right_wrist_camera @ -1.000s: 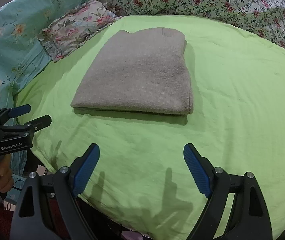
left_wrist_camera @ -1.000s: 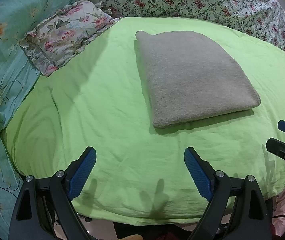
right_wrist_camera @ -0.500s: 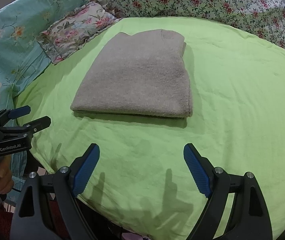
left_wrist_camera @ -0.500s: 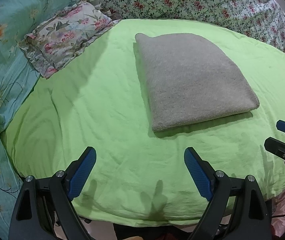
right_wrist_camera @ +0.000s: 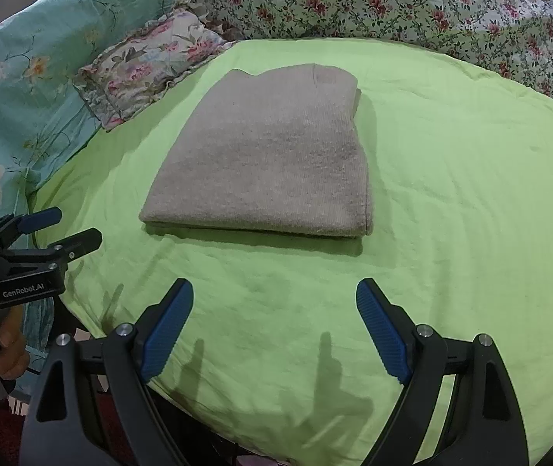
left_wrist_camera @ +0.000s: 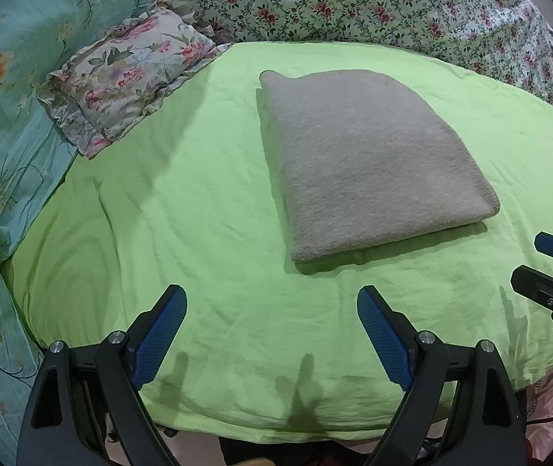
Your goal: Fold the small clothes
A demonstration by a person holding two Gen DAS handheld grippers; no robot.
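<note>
Sweater [left_wrist_camera: 369, 163] lies folded beyond both gaping, empty tongs, left [left_wrist_camera: 272, 330] and right [right_wrist_camera: 274, 322].

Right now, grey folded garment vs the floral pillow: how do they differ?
The grey folded garment is plain and flat with straight folded edges; the floral pillow is patterned, puffy and ruffle-edged. The garment lies wholly on the green sheet, towards its middle; the pillow sits at its far left corner, partly over the teal quilt. Neither gripper touches either one.
</note>
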